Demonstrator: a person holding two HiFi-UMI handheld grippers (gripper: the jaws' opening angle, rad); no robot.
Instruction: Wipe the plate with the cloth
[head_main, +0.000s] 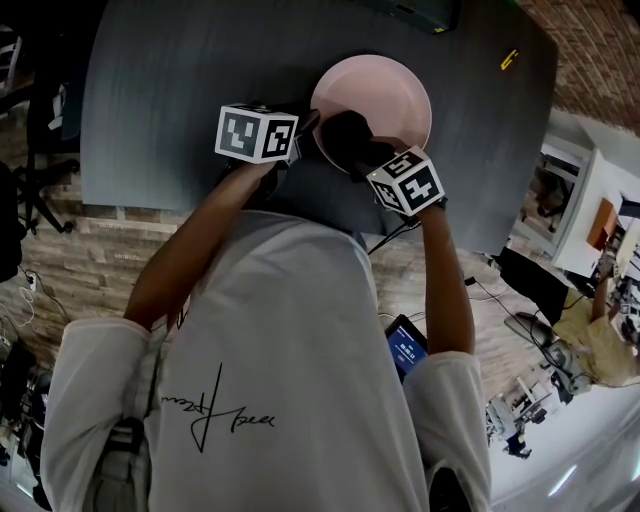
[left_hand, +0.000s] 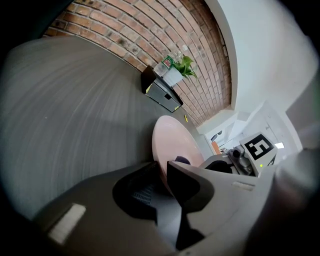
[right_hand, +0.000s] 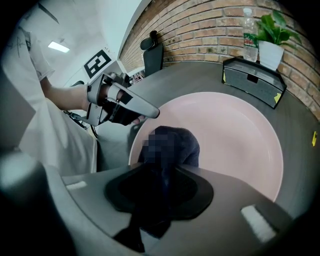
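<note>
A pale pink plate (head_main: 385, 95) lies on the dark grey table (head_main: 180, 90). My left gripper (head_main: 308, 126) is at its left rim. In the left gripper view the plate (left_hand: 172, 137) shows edge-on, and its rim passes between the jaws of my left gripper (left_hand: 161, 170), which are closed on it. My right gripper (head_main: 366, 160) is shut on a dark cloth (head_main: 348, 138) that rests on the plate's near part. In the right gripper view the cloth (right_hand: 175, 142) bulges out of my right gripper (right_hand: 162, 172) onto the plate (right_hand: 235, 135), and the left gripper (right_hand: 149, 113) sits at the rim.
A black box (right_hand: 252, 80), a potted plant (right_hand: 272, 47) and a water bottle (right_hand: 250, 35) stand by the brick wall at the table's far side. A small yellow mark (head_main: 509, 59) is on the table right of the plate. The table's near edge runs just under my hands.
</note>
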